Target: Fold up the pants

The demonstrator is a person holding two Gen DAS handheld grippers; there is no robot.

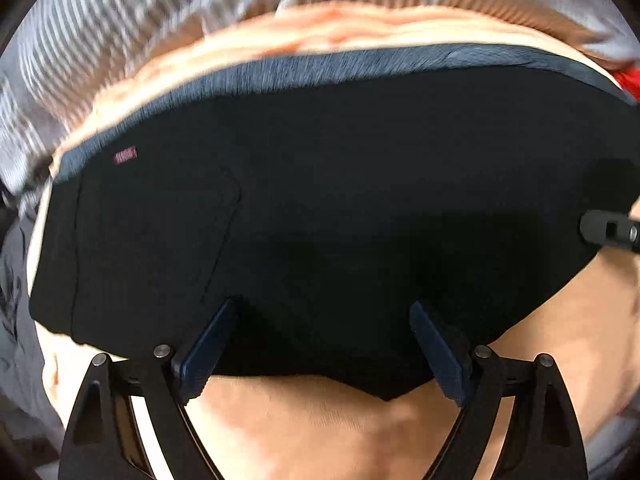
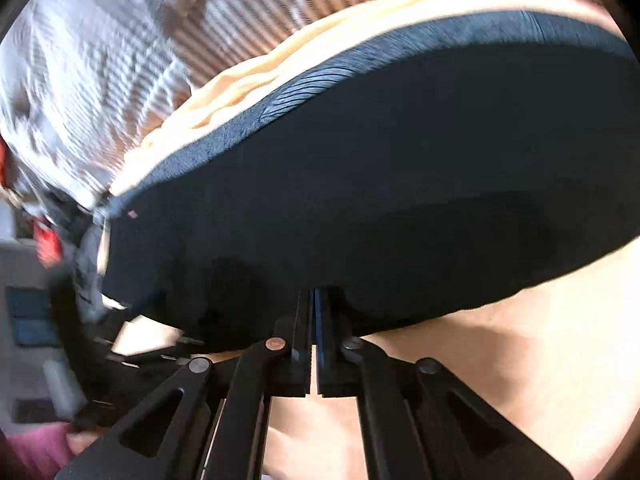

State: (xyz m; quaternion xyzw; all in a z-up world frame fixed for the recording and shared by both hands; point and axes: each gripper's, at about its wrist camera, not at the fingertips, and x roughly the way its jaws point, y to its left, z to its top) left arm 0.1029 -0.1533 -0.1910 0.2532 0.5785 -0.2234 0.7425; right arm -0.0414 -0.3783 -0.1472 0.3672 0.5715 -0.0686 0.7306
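Black pants (image 1: 320,208) lie folded on a peach sheet (image 1: 320,432), with the ribbed waistband (image 1: 280,72) at the far edge and a small red label (image 1: 125,155) at the far left. My left gripper (image 1: 324,312) is open, its blue pads over the near edge of the pants. In the right wrist view the pants (image 2: 400,184) fill the middle. My right gripper (image 2: 318,296) is shut on the near edge of the pants. Its fingertip also shows in the left wrist view (image 1: 608,230) at the right edge.
A grey-and-white striped blanket (image 1: 100,40) lies bunched beyond the pants, and it also shows in the right wrist view (image 2: 100,80). Something red (image 1: 626,80) sits at the far right. The peach sheet (image 2: 540,360) extends toward me on the near side.
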